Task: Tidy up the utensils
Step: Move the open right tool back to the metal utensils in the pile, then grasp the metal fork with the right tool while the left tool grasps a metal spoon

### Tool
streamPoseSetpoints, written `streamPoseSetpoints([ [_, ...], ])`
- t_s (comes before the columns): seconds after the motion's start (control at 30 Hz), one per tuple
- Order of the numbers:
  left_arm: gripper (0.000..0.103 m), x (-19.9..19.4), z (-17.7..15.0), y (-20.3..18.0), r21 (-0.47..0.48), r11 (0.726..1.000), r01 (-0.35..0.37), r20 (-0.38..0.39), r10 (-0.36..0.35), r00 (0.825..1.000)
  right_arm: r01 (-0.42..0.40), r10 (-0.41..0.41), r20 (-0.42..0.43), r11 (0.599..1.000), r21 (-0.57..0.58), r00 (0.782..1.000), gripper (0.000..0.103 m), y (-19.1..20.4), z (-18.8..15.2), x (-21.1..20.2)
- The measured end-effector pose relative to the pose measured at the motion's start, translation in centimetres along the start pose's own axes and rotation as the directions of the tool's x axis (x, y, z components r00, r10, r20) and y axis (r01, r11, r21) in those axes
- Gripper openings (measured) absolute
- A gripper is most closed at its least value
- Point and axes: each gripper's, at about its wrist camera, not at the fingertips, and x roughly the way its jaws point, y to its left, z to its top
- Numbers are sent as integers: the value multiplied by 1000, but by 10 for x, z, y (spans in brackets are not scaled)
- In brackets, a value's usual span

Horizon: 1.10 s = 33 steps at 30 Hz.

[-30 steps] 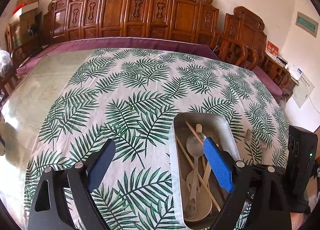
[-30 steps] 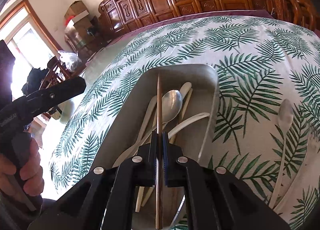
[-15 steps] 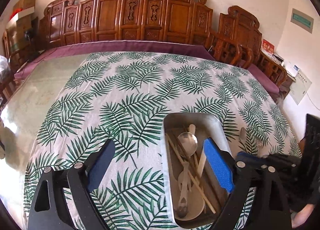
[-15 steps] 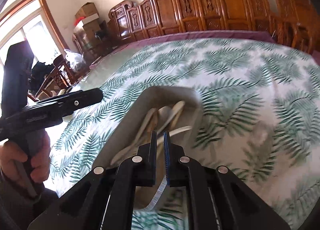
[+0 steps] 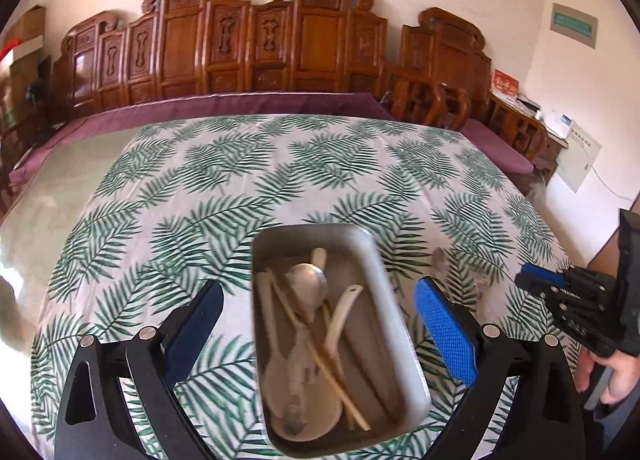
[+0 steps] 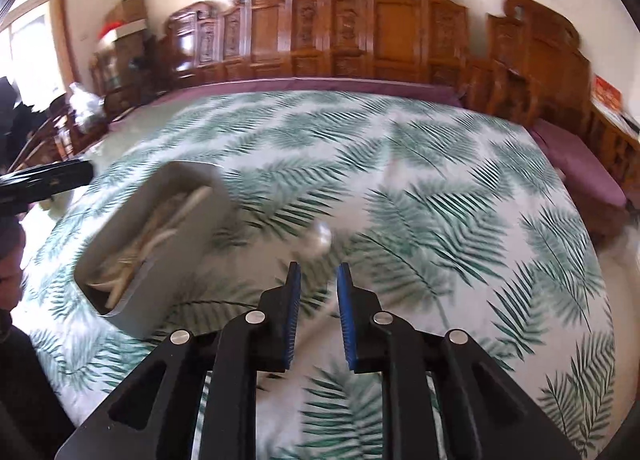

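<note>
The right gripper (image 6: 317,288), its empty jaws having just been opening a little, points at a spoon (image 6: 320,238) on the tablecloth just right of the metal tray (image 5: 384,284), handle running toward it, while the wide-open, empty left gripper (image 5: 316,324) straddles that tray.

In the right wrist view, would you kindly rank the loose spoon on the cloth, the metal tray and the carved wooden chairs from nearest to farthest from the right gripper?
From the right gripper, whose jaws have just been opening with nothing between them:
1. Loose spoon, on the cloth just ahead of the fingertips.
2. Metal tray, off to the left, holding utensils.
3. Carved wooden chairs, along the far wall beyond the table.
</note>
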Motion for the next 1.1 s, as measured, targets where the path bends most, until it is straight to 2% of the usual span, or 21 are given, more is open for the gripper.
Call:
streamPoseSetpoints([
  [0.1, 93, 1, -3, -12, 20, 1000, 13, -3, -13, 1000, 5, -5, -18, 999, 45, 1000, 24, -13, -8, 10],
  [0.2, 93, 2, -5, -21, 35, 999, 20, -8, -20, 1000, -3, 7, -44, 996, 85, 999, 33, -17, -16, 23],
  [0.43, 93, 3, -10, -38, 63, 998, 31, -10, -30, 999, 31, -22, -97, 996, 83, 995, 44, -5, -20, 56],
  [0.53, 93, 4, -11, -41, 69, 997, 29, -11, -28, 1000, 45, -35, -119, 995, 84, 992, 45, -1, -18, 70],
  [0.63, 93, 5, -11, -44, 67, 997, 28, -11, -27, 1000, 101, -97, -140, 995, 22, 985, 45, 6, -18, 78],
  [0.73, 93, 4, -11, -47, 69, 997, 23, -5, -23, 1000, 115, -115, -147, 993, -9, 982, 44, 5, -19, 78],
  [0.8, 93, 5, -11, -50, 70, 997, 18, -6, -18, 1000, 99, -100, -148, 995, -10, 984, 38, 0, -21, 75],
  [0.97, 93, 7, -6, -66, 113, 994, -10, -8, 11, 1000, 65, -68, -162, 998, -24, 984, 12, -16, -22, 69],
  [1.1, 93, 15, -4, -78, 100, 995, 9, -40, -5, 999, 44, -44, -179, 999, -6, 983, 6, -30, -24, 65],
])
